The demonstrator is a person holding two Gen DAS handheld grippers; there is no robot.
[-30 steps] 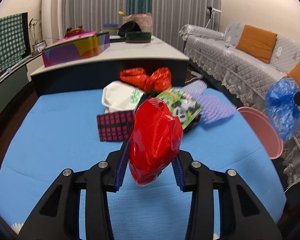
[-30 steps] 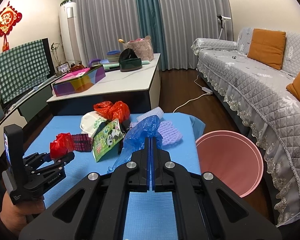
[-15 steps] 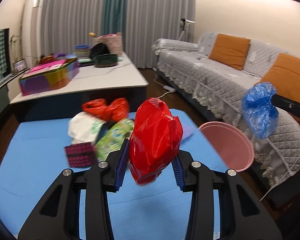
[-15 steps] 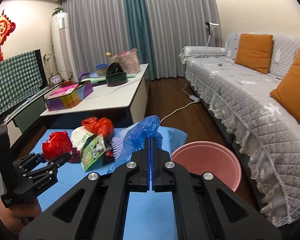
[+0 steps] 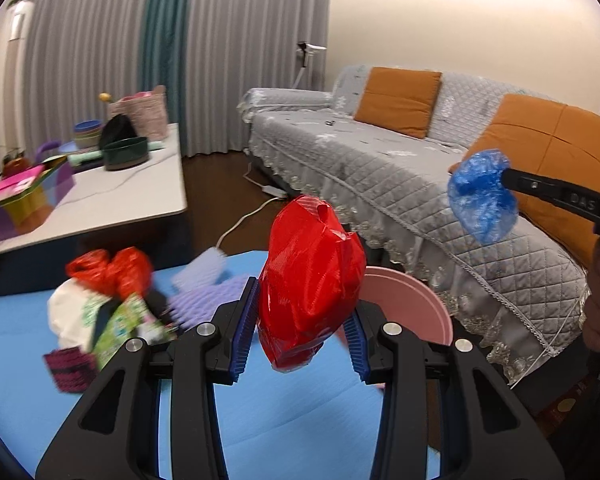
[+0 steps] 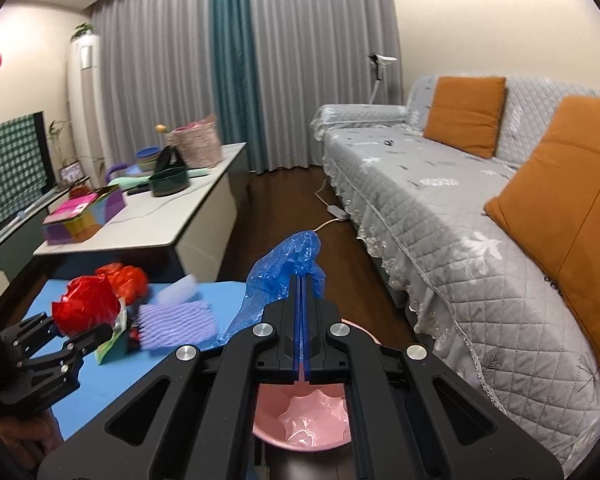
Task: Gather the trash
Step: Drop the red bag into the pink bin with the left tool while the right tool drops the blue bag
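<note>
Left gripper (image 5: 302, 334): it is clamping a crumpled red plastic bag (image 5: 310, 280) between its blue pads, jaws held apart only by the bag's bulk, which is bulging above and sagging below them. Judging by the pink rim showing just behind the bag, it is being held up so it can go over the basin.

Right gripper (image 6: 302, 336): its jaws are pressed almost flat together, pinching a thin blue plastic bag (image 6: 284, 276) that is billowing out ahead of the tips. It is hanging directly above the pink basin (image 6: 300, 424), so this piece looks ready for release.

Pink basin: it is sitting on the floor beside the blue mat (image 5: 284, 424) and near the sofa (image 6: 440, 216), apparently serving as the bin; only pink plastic is showing inside it.

Remaining trash on the mat: one knotted red bag (image 5: 110, 270), one white wrapper (image 5: 70, 312), one green printed packet (image 5: 118, 330), one dark patterned box (image 5: 70, 368) and one purple foam net (image 6: 176, 322) are lying in a loose pile, blurred by motion.

Count: two bags are being carried, one per gripper; about five pieces are waiting; one basin.

Farther off: a low white table (image 6: 168, 216) is carrying bowls and a colourful box (image 6: 84, 216), with two orange cushions (image 6: 464, 114) on the sofa.
</note>
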